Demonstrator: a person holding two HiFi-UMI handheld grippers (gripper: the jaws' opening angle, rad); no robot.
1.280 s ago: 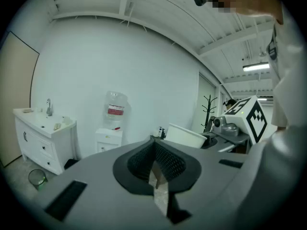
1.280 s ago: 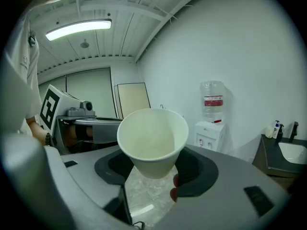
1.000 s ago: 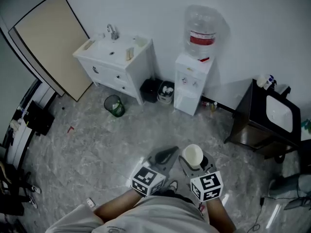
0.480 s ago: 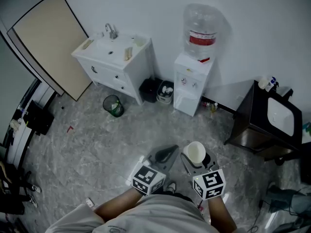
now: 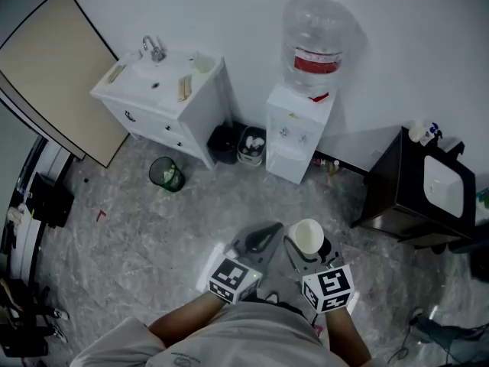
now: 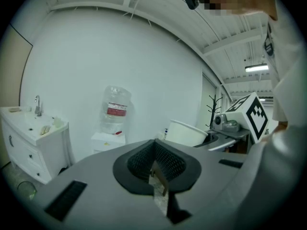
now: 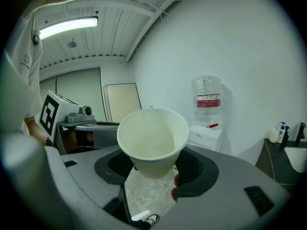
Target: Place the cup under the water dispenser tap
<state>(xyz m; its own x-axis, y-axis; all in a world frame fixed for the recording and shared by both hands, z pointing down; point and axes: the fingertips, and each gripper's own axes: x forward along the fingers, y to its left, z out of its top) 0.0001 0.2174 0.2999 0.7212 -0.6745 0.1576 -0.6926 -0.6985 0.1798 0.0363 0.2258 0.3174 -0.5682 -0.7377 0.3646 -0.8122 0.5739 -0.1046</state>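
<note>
The cup [image 7: 152, 140] sits upright in the right gripper [image 7: 153, 178], mouth up and empty. The jaws are spread wide and pinch its lower wall from both sides, while the rim stands clear above them. That low grip makes sense: it leaves the open top free to go under a spout and keeps the paper wall from being crushed near the brim. The cup is well short of its goal. The water dispenser [image 5: 296, 132] stands against the far wall with its big bottle [image 5: 317, 37] on top, and a wide stretch of marble floor [image 5: 137, 235] lies between it and the cup. By my reading this is the carry, with the placing under the taps yet to come.

The left gripper [image 6: 158, 176] has nothing to do here – its jaws are pressed together on nothing, and it is held just beside the right one, seemingly to stay out of the way. From the head view both grippers reach out in front of the person's body, side by side, with the marker cubes nearest the chest. Both noses aim toward the dispenser and dip a little below level, the right one more than the left.

Left of the dispenser stand a white sink cabinet [image 5: 164, 102] and a green bin [image 5: 166, 173] – a dark cabinet [image 5: 416, 197] stands to its right.
</note>
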